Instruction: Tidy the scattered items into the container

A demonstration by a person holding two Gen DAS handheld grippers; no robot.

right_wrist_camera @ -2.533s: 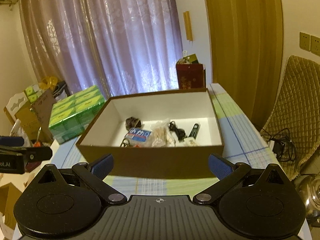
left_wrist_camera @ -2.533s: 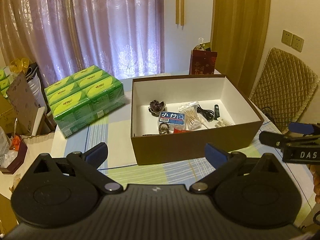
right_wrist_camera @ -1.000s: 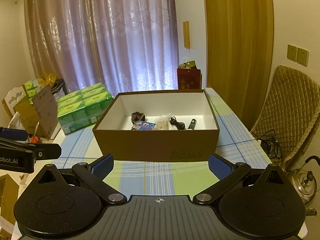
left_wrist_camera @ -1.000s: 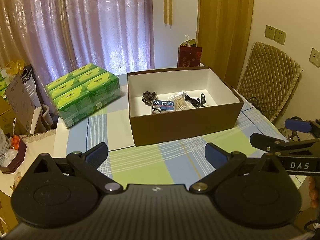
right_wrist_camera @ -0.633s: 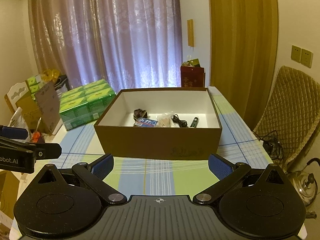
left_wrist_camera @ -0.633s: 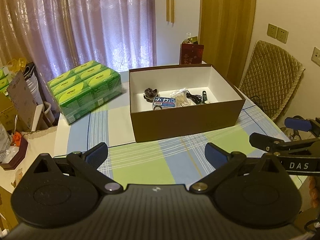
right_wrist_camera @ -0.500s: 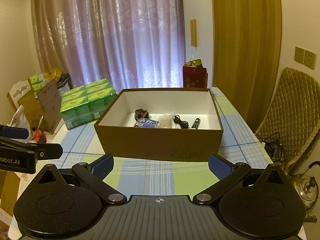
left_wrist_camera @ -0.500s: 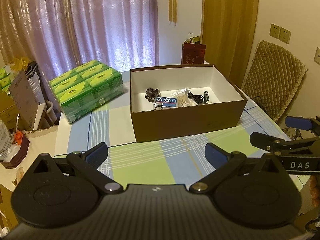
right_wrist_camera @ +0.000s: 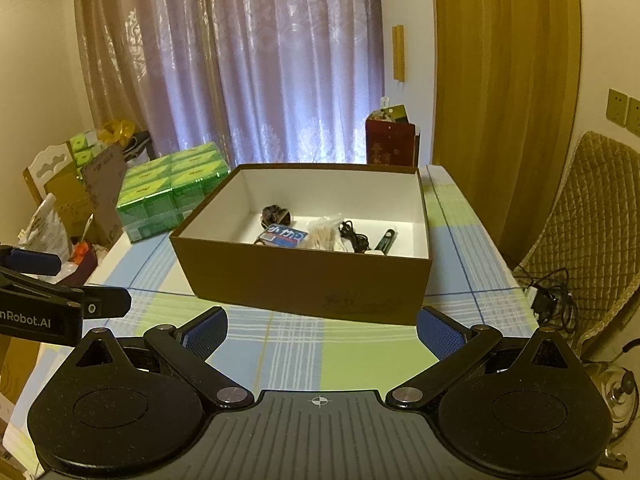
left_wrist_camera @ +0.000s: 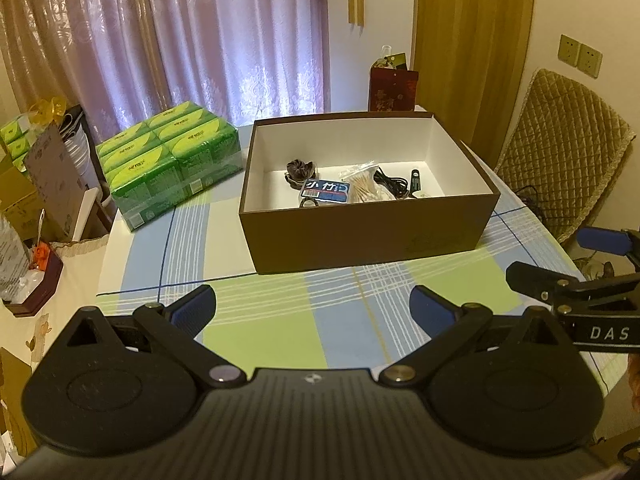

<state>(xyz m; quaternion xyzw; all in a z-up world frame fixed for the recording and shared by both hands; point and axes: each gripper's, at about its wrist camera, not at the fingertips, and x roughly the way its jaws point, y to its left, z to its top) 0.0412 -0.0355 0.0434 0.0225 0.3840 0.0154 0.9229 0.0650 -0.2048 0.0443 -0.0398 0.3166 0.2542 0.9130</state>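
Left gripper (left_wrist_camera: 312, 306) — jaws wide, empty. Right gripper (right_wrist_camera: 322, 330) — jaws wide, empty, held alongside. Ahead of both, apart, on the checked tablecloth (left_wrist_camera: 280, 312): brown box (left_wrist_camera: 368, 232), long axis running left–right, open top up. Inside: blue packet (left_wrist_camera: 325, 191), cotton swabs (left_wrist_camera: 362, 186), black cable (left_wrist_camera: 390, 182), dark scrunchie (left_wrist_camera: 300, 169). No loose item visible on the cloth; task judged nearly complete. Neither gripper clearly nearer.

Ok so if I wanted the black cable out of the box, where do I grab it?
Judging by its pose, pinch the bunched coil of the black cable from straight above; the box walls block any sideways approach.
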